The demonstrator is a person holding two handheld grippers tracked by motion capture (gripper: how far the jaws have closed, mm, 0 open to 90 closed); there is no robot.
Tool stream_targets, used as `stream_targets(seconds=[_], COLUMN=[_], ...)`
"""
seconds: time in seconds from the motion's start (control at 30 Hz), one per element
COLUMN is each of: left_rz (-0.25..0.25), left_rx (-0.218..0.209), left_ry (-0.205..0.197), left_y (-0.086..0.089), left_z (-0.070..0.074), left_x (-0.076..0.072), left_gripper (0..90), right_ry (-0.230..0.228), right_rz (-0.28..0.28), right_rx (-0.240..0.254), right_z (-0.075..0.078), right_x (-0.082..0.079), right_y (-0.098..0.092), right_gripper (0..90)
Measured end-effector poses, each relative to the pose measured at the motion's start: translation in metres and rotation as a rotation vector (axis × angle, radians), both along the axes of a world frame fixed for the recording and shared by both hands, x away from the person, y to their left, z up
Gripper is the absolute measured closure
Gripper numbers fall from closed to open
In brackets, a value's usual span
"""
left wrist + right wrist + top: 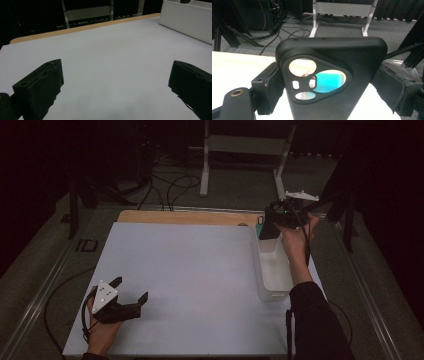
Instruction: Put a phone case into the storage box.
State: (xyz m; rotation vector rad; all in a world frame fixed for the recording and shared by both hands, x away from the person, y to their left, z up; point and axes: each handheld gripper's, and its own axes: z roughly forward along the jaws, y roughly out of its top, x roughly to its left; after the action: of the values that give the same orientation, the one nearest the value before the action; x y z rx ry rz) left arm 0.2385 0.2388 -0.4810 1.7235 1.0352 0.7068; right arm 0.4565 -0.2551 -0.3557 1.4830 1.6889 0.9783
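A black phone case (pixel 332 57) with a camera cut-out stands upright between the jaws of my right gripper (pixel 327 82), which is shut on it. From above, the right gripper (pixel 268 227) holds the phone case (pixel 267 231) over the far end of a white bin (pixel 272 292). A teal object (pixel 260 221) lies just behind that end, and the same teal object (pixel 329 81) shows through the cut-out. My left gripper (pixel 132 288) rests near the table's front left corner, jaws wide apart with nothing between them. The left gripper (pixel 116 72) faces bare white table.
The white table top (pixel 200 270) has a wooden strip (pixel 185 216) along its far edge. The bin's wall (pixel 185 22) lies far right of the left gripper. A white metal stand (pixel 205 165) and cables (pixel 172 185) are on the floor beyond.
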Motion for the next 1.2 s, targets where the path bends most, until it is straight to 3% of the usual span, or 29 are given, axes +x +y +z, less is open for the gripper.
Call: stream_targets(seconds=[0.37, 1.2], left_rz=[-0.002, -0.002], left_rx=[0.001, -0.003], left_ry=[-0.001, -0.002], left_y=[0.0, 0.0], left_z=[0.0, 0.0], left_x=[0.0, -0.001], left_gripper=[0.3, 0.3], right_ry=[0.044, 0.12], right_rz=[-0.009, -0.026], right_rx=[-0.005, -0.026], right_z=[-0.021, -0.053], right_x=[0.002, 0.009], right_y=[0.002, 0.007], right_gripper=[14.7, 14.4])
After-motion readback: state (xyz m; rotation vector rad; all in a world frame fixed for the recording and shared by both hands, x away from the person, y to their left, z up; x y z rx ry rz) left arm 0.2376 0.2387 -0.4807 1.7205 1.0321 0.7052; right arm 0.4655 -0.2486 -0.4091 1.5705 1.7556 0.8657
